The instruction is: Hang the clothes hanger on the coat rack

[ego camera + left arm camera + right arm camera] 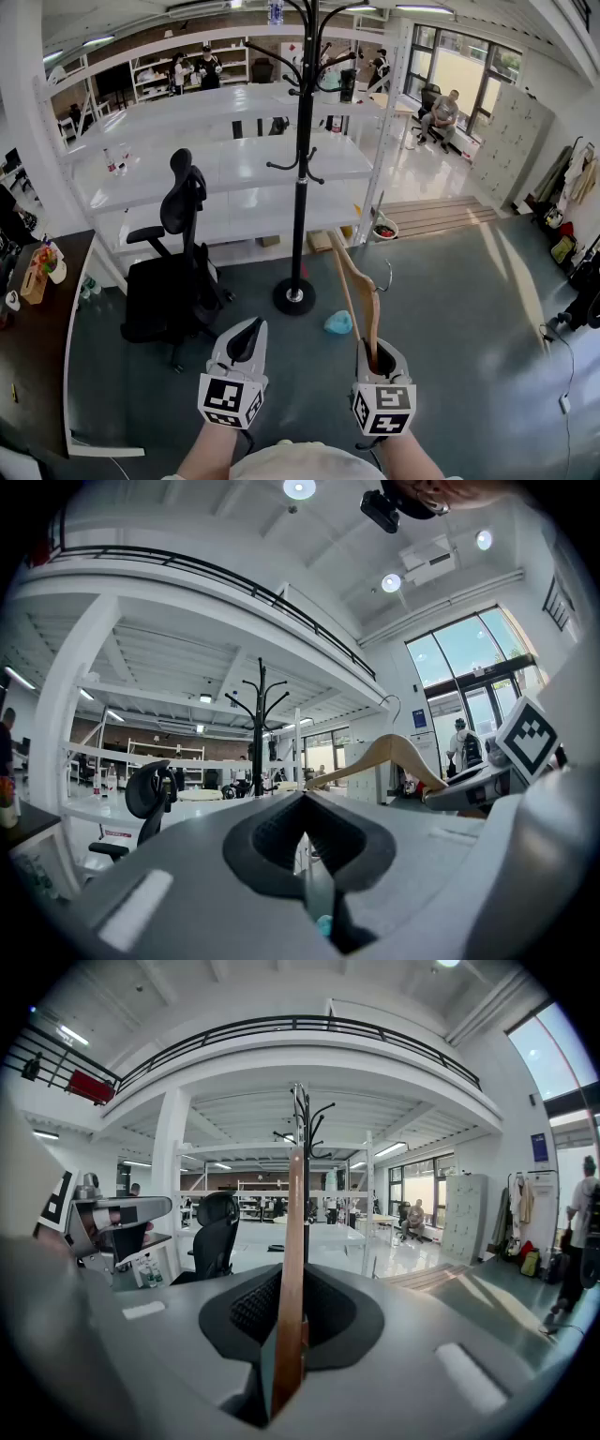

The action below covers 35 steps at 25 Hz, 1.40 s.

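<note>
A wooden clothes hanger (360,286) with a metal hook (385,276) stands up out of my right gripper (379,359), which is shut on one arm of it; in the right gripper view the hanger (290,1279) runs straight up between the jaws. The black coat rack (301,159) stands on a round base (294,295) ahead, a short way beyond the hanger's top. It shows as the coat rack (305,1162) behind the hanger and as the coat rack (260,726) from the left. My left gripper (246,340) is shut and holds nothing; the hanger (384,758) is to its right.
A black office chair (173,267) stands left of the rack. A small blue object (338,323) lies on the grey floor near the base. White shelving (225,169) runs behind the rack. A dark desk (33,309) is at far left. People sit and stand far back.
</note>
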Tool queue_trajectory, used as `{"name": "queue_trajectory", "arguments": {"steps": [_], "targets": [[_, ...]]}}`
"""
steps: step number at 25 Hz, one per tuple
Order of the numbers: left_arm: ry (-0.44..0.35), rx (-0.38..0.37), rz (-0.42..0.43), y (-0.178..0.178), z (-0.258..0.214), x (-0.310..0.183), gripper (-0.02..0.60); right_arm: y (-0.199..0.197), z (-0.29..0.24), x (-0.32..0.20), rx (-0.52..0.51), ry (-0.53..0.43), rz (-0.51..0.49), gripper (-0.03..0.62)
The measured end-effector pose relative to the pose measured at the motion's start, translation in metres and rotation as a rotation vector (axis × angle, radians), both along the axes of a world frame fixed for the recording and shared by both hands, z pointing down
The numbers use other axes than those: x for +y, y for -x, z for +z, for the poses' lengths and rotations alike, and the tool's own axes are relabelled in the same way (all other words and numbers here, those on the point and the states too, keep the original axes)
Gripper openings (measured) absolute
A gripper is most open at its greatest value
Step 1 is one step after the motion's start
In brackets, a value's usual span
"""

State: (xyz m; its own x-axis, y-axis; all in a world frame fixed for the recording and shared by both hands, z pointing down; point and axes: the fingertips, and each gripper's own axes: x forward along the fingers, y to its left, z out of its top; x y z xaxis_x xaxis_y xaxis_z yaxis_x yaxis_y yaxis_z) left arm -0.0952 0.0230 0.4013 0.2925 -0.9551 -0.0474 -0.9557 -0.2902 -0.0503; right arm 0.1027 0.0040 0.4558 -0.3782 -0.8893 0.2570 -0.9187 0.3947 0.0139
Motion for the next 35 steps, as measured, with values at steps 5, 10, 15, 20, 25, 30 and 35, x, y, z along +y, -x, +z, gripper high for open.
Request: {"name": "queue_trajectory", "arguments": {"steps": [5,10,15,20,25,30,35], "targets": [[0.0,-0.015,0.006,-0.001,-0.001,0.003,0.0,0.0,-0.002,0.005,0.0,0.003,0.005,0.075],[0.002,-0.015,0.009,0.001,0.0,0.008,0.0,-0.002,0.003,0.011,-0.017,0.024,0.027,0.075],[0.005,-0.014,0.01,0.006,0.003,0.014,0.0,-0.002,0.008,0.014,-0.025,0.039,0.04,0.075],[0.01,0.007,-0.009,0.023,0.011,0.02,0.0,0.003,0.016,0.017,-0.018,0.046,0.055,0.075],[0.018,0.001,-0.028,0.044,0.016,0.019,0.0,0.006,0.022,0.011,-0.026,0.058,0.097,0.075],[0.032,0.032,-0.039,0.056,0.024,0.013,0.0,0.003,0.029,-0.002,-0.026,0.07,0.126,0.074],[0.042,0.044,-0.068,0.063,0.032,-0.013,0.0,-0.002,0.036,-0.037,-0.037,0.076,0.119,0.074]]}}
